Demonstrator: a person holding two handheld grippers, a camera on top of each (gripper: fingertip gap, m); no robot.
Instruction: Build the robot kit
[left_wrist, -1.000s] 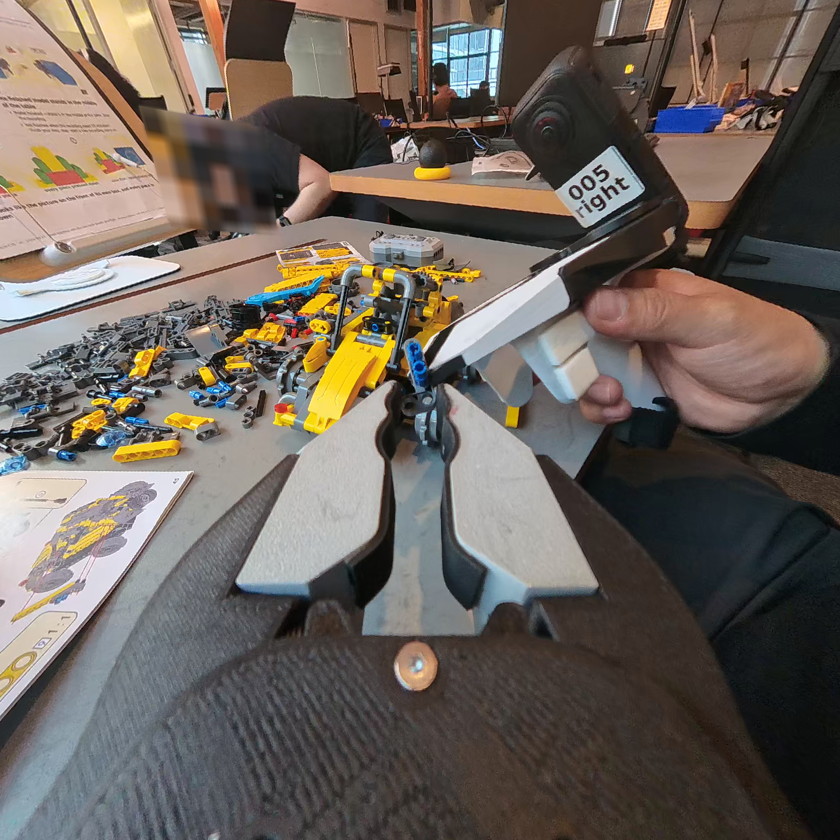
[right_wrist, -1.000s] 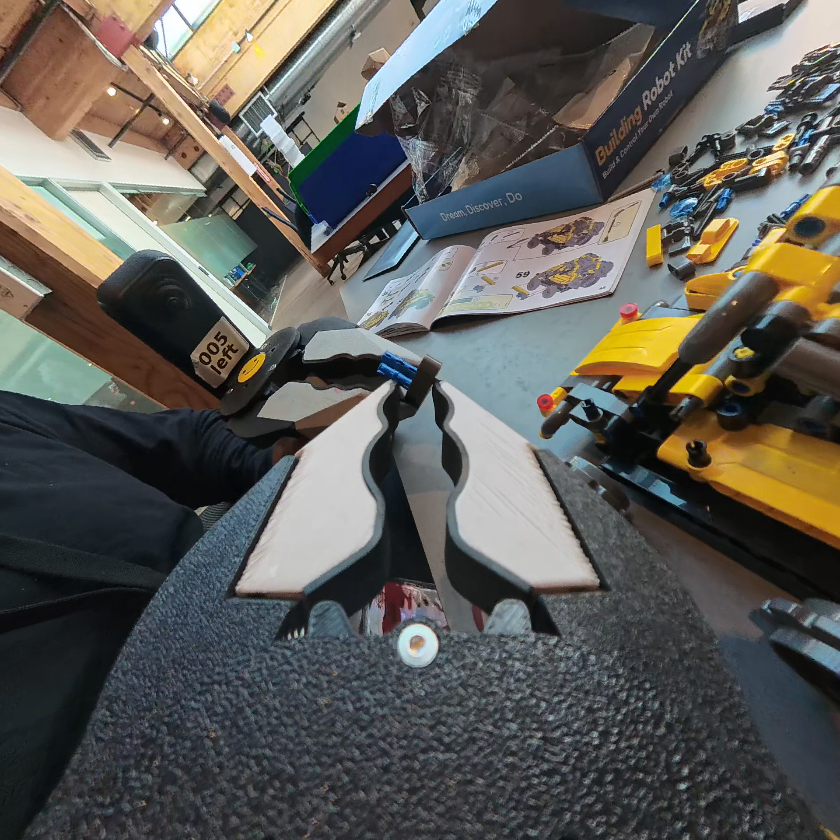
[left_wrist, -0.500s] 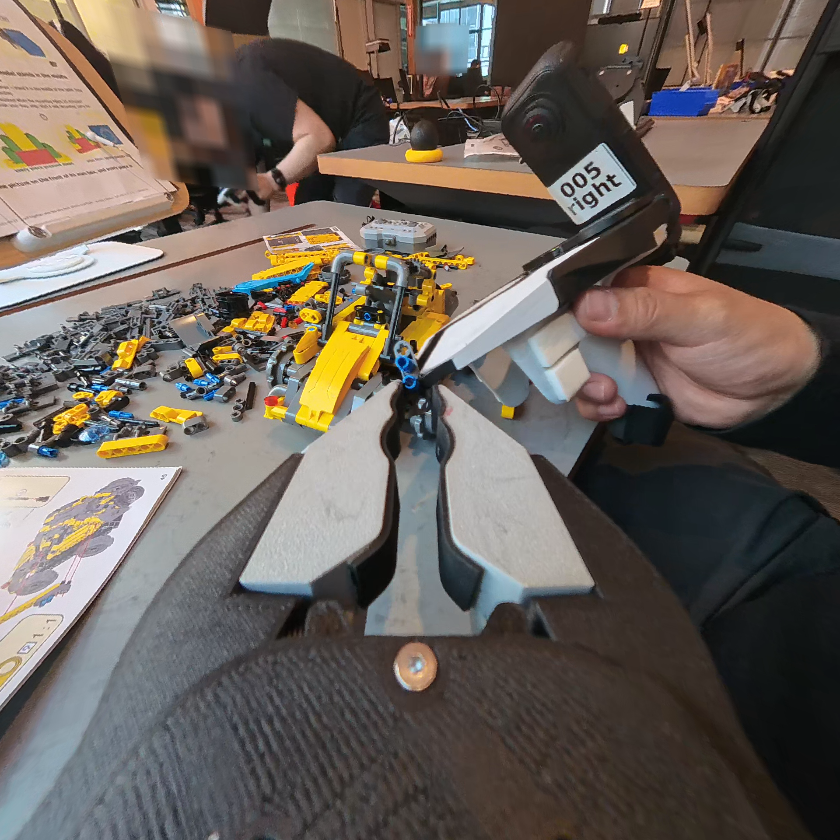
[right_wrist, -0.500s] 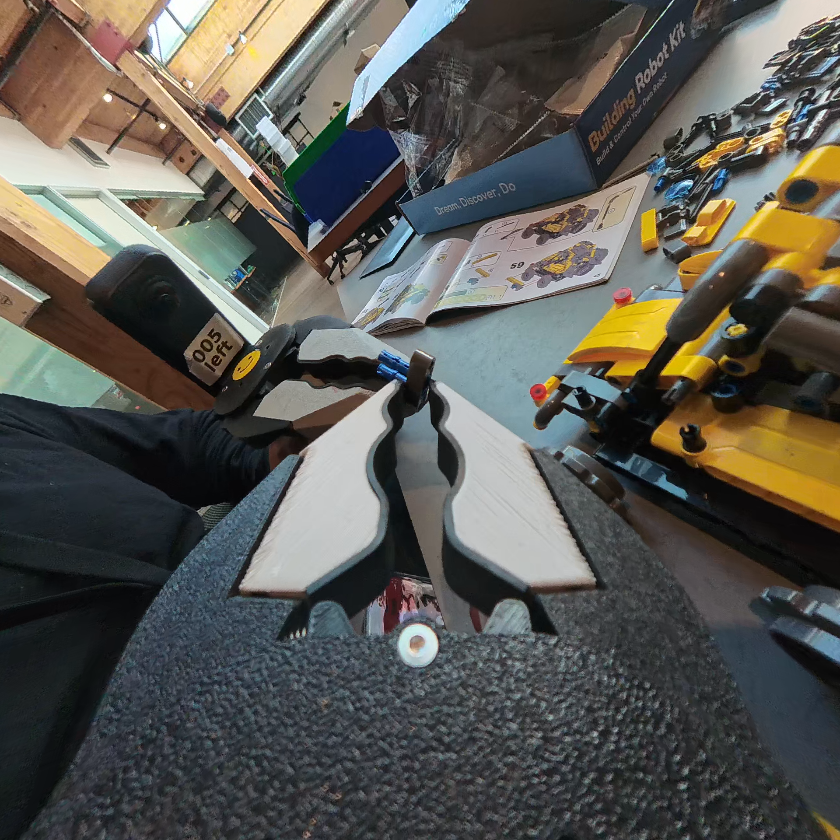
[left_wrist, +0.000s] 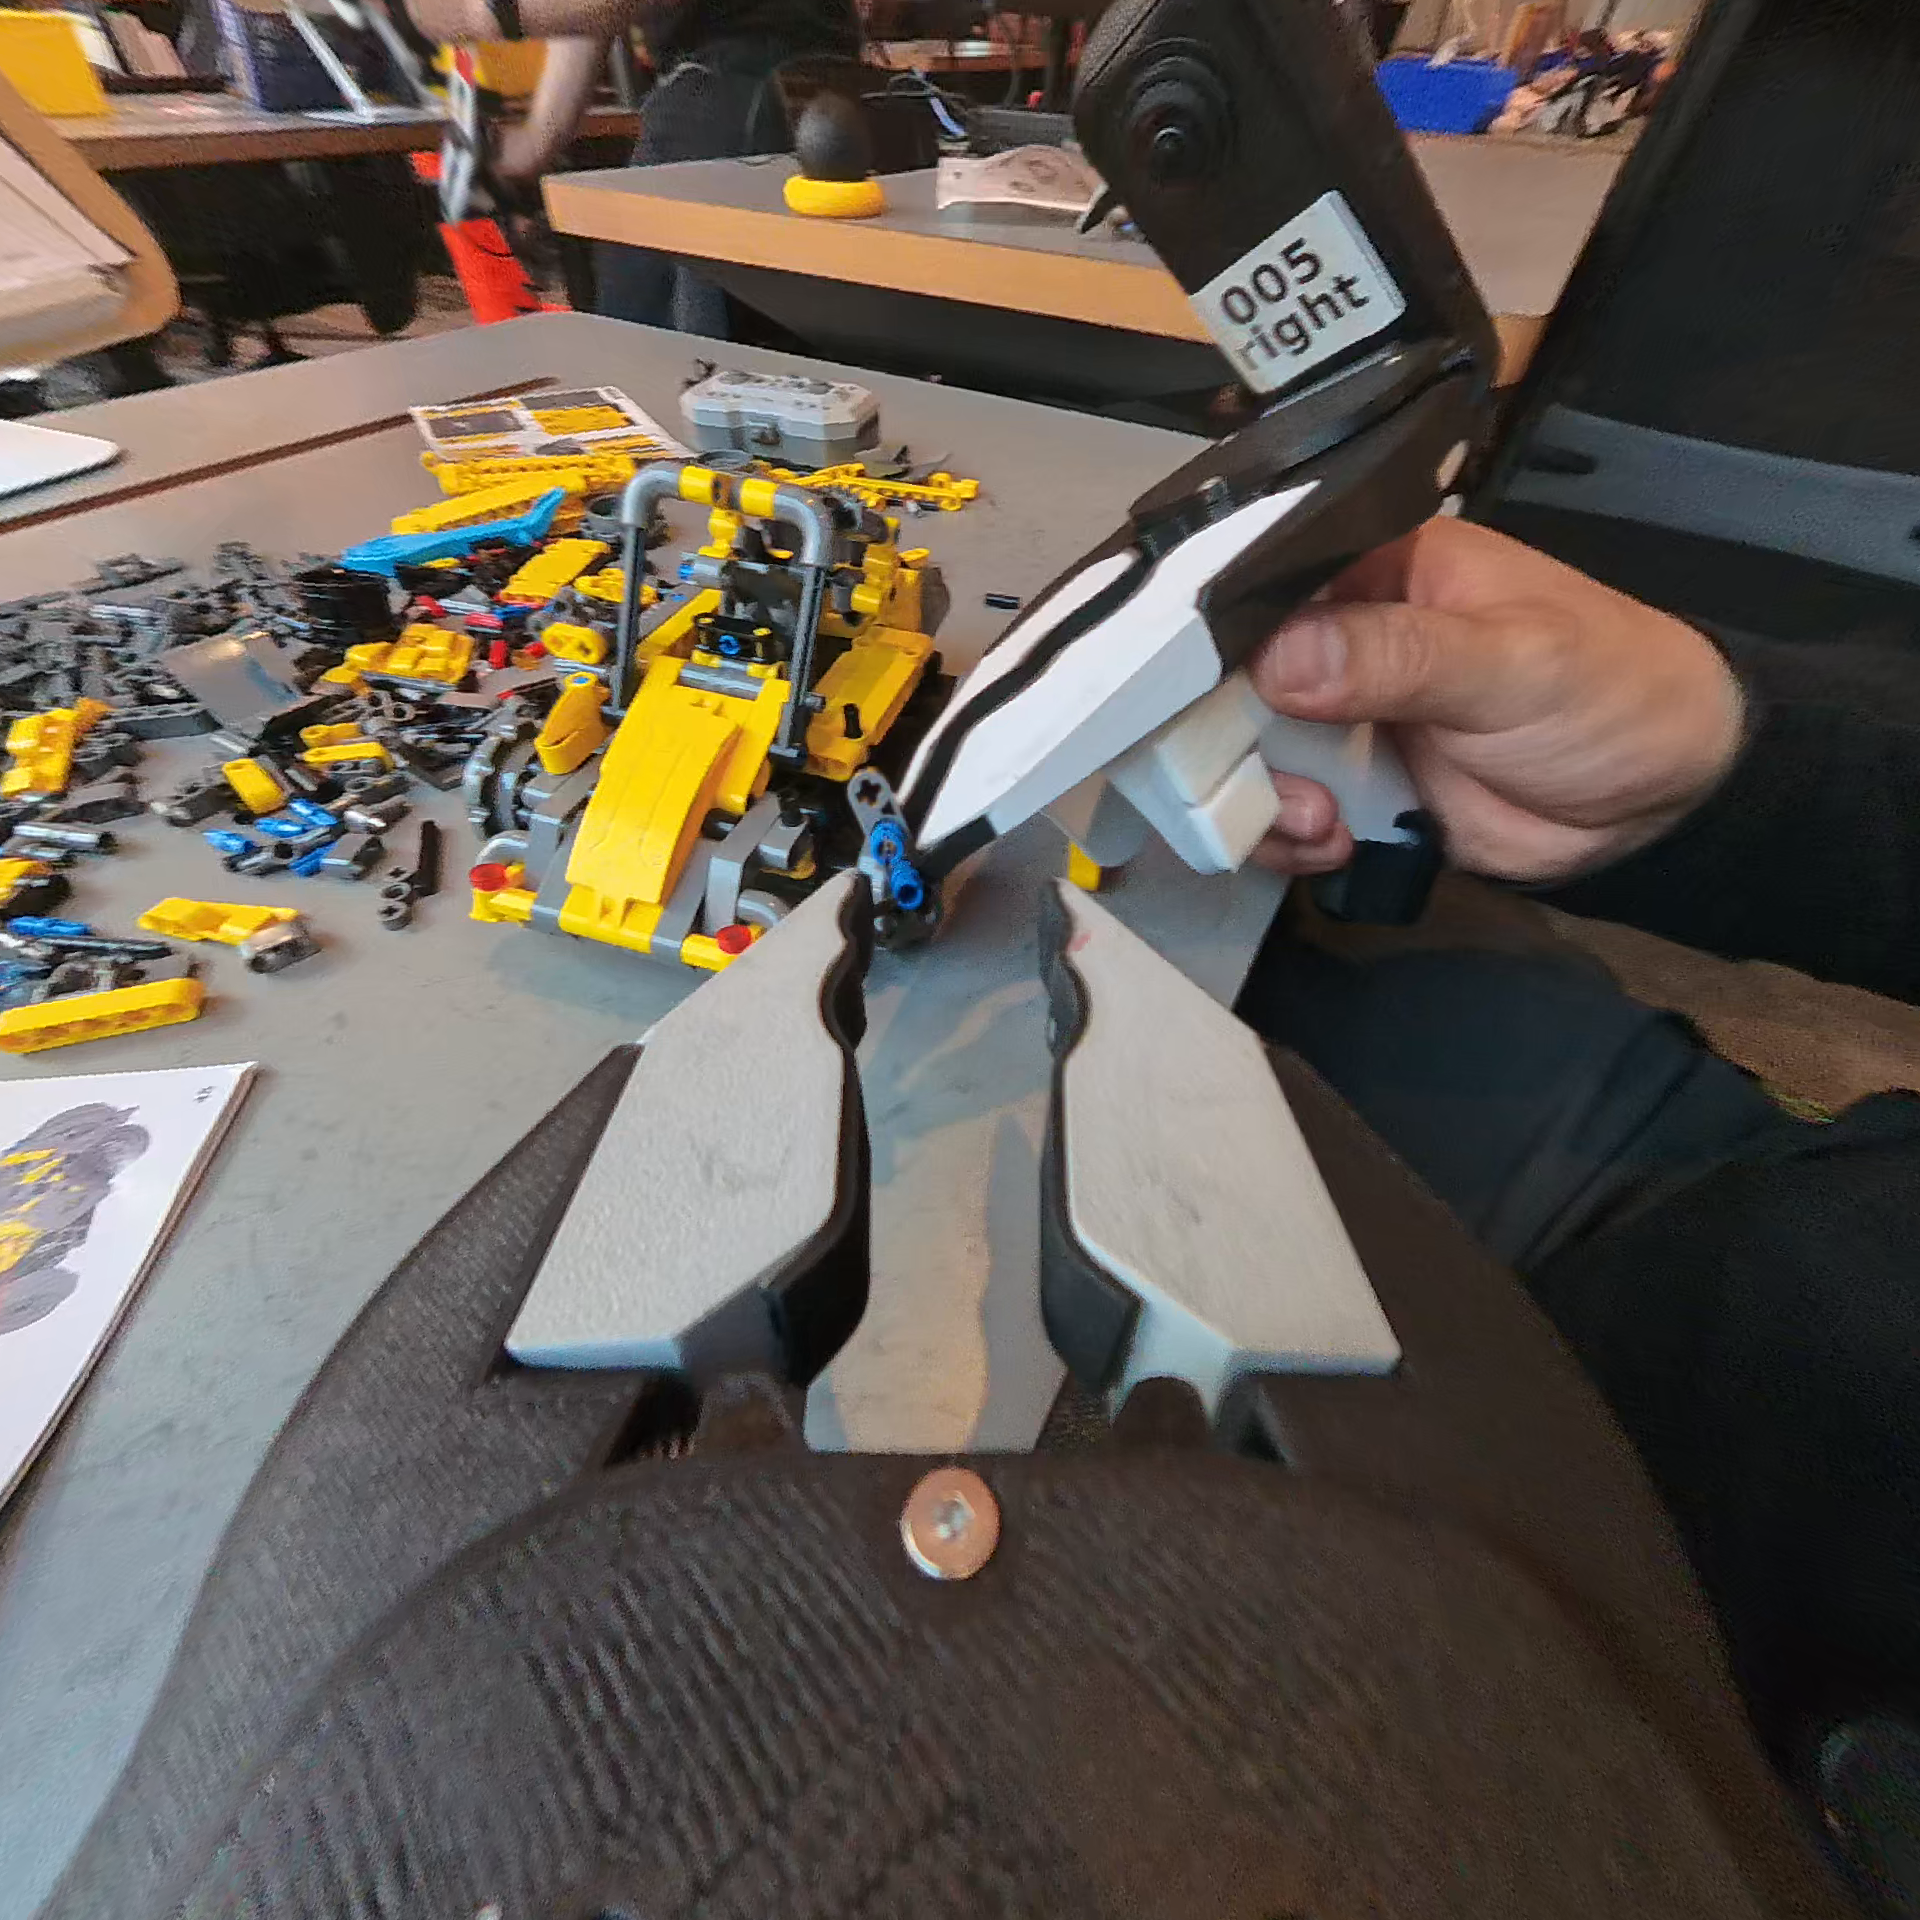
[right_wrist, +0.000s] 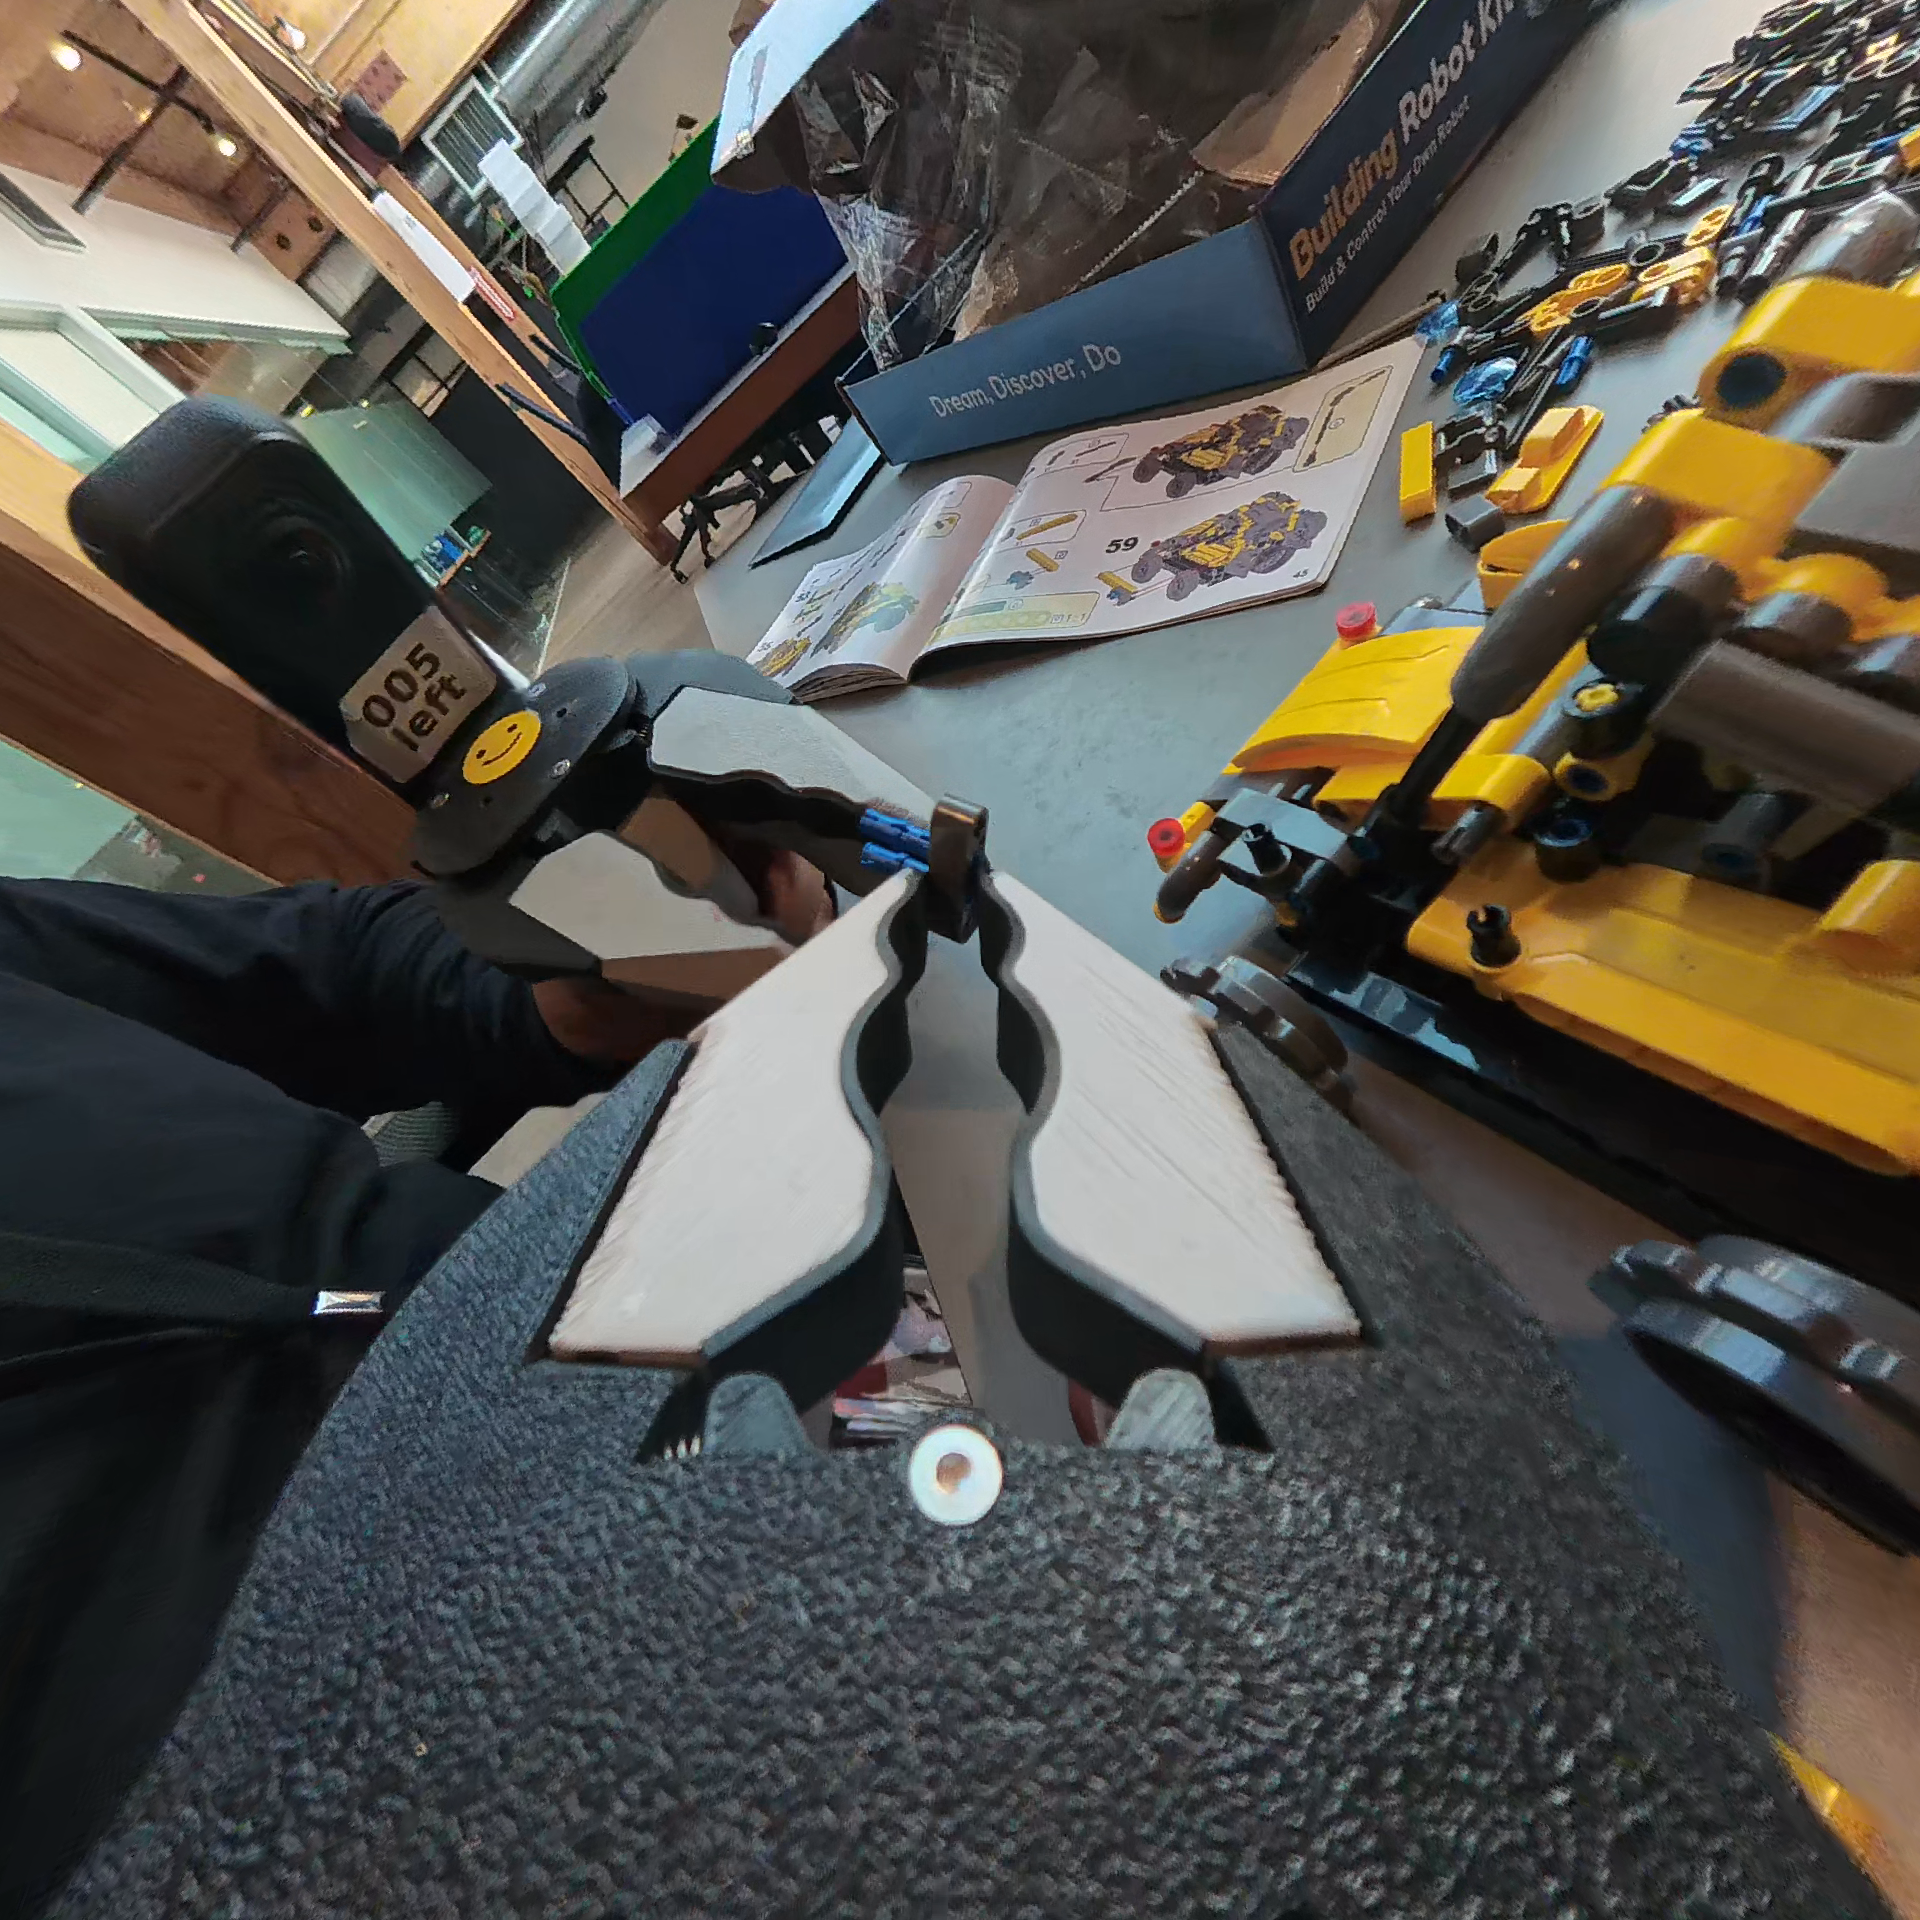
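My right gripper (right_wrist: 948, 896) is shut on a small dark grey beam with two blue pins (right_wrist: 956, 842), held just above the grey table. In the left wrist view the same piece (left_wrist: 881, 831) hangs at the right gripper's (left_wrist: 925, 857) tip, with a hand on its handle. My left gripper (left_wrist: 951, 914) is open and empty, its left fingertip (left_wrist: 847, 914) close beside the piece. It also shows in the right wrist view (right_wrist: 831, 873), with the blue pins pointing toward it. A half-built yellow and grey model car (left_wrist: 675, 769) (right_wrist: 1610, 831) stands just beyond both grippers.
Several loose yellow, black and blue parts (left_wrist: 208, 727) cover the table left of the car. An open instruction booklet (right_wrist: 1143, 530) (left_wrist: 83, 1195) and a dark blue kit box (right_wrist: 1143, 312) lie nearby. A grey hub block (left_wrist: 779, 400) sits behind the car. A black wheel (right_wrist: 1787, 1351) lies near right. My left and right fingertips are right by each other.
My left gripper has opened and let go of the pinned beam, which both grippers held before. My right gripper keeps its hold on it.
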